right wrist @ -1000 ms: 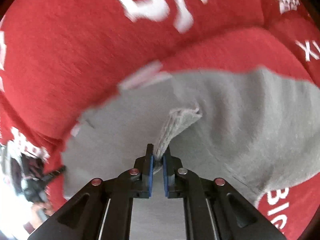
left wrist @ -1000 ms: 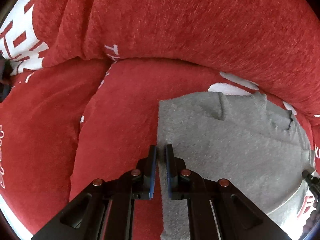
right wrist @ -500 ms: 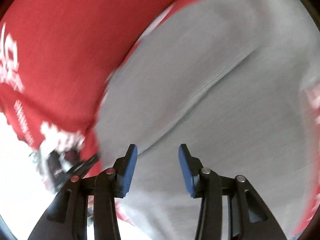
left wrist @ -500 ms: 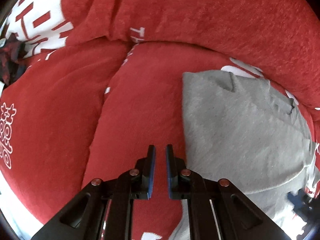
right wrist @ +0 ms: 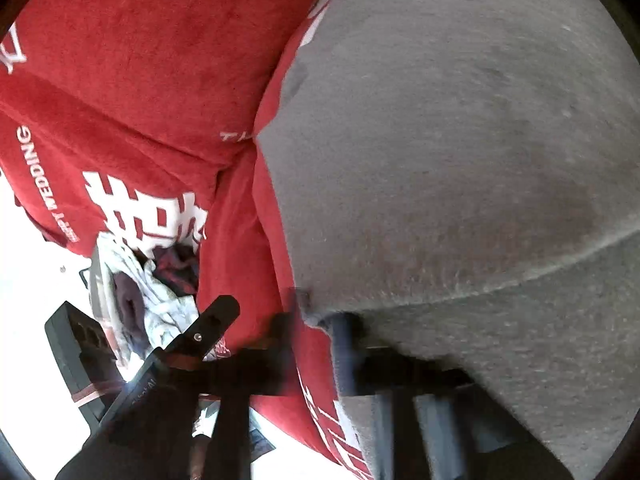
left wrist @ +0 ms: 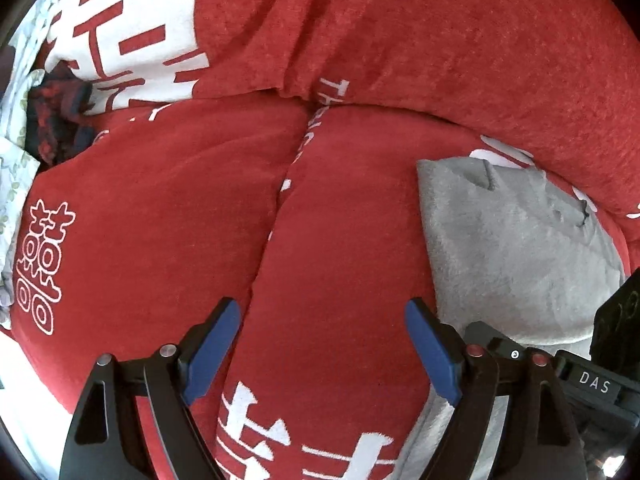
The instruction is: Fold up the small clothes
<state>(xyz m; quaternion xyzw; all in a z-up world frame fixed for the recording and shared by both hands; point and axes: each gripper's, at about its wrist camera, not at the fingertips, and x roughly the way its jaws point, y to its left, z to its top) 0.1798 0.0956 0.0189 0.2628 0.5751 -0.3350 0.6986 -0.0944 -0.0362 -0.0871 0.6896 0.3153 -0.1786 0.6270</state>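
A grey garment (left wrist: 516,248) lies folded flat on the red sofa seat, at the right in the left wrist view. My left gripper (left wrist: 322,344) is open and empty, over bare red cushion just left of the garment. In the right wrist view the grey garment (right wrist: 460,160) fills most of the frame, with a folded edge running across it. My right gripper (right wrist: 320,336) is blurred and dark at the garment's lower left corner; its jaws stand close around that corner, and I cannot tell whether they grip it.
The red sofa (left wrist: 168,220) has white printed characters and a backrest (left wrist: 440,40) behind. A pile of dark and pale floral clothes (left wrist: 52,120) sits at the far left; it also shows in the right wrist view (right wrist: 152,288). The left gripper's body (right wrist: 160,380) shows there too.
My left gripper has let go of the grey garment's edge, moved left and opened wide. My right gripper released the lifted fold, opened, then swung down to the garment's lower left corner.
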